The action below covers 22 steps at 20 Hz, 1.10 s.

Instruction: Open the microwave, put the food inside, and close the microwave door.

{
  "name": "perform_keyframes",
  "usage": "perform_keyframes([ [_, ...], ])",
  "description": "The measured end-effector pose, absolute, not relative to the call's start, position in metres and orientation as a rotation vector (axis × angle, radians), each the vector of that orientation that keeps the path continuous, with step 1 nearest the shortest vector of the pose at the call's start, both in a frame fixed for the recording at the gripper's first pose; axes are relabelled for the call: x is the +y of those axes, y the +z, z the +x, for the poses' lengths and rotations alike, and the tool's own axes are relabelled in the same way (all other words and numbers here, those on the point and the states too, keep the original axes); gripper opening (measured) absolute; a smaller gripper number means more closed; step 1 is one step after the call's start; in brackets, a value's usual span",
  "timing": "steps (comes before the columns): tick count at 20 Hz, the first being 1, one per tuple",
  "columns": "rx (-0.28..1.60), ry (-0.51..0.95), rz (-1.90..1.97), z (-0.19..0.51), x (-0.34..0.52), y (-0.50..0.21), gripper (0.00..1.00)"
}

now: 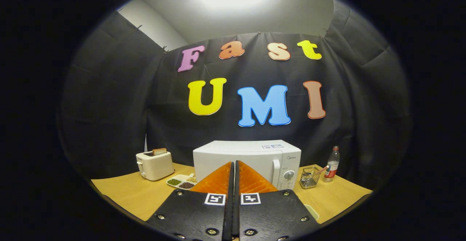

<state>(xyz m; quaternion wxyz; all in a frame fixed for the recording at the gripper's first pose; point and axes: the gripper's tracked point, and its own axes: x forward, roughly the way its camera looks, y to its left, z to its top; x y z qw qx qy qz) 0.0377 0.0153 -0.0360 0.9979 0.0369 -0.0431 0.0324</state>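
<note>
A wooden table [138,193] spans the lower part of the frame. At lower centre on it stands the white microwave [251,157], door closed, its handle and dials on its right side. The tongs [234,168] rise from the bottom centre, their two fingers pressed together with nothing between them, tips overlapping the microwave's front. To the lower left sits a cream toaster [154,165] with a slice of bread [159,151] in its slot. Right of the microwave stand a wire basket [309,178] and, beyond it, a plastic bottle [332,164]. Between toaster and microwave lies a divided dish of food [181,181].
</note>
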Motion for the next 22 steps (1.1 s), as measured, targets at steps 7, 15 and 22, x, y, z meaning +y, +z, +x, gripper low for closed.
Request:
perform_keyframes([
  [7,-0.121,0.035,0.046,-0.002,0.002,-0.009,0.01],
  [15,-0.070,0.027,-0.019,-0.038,-0.005,-0.006,0.47],
  [22,-0.088,-0.013,0.032,-0.039,-0.008,-0.001,0.96],
])
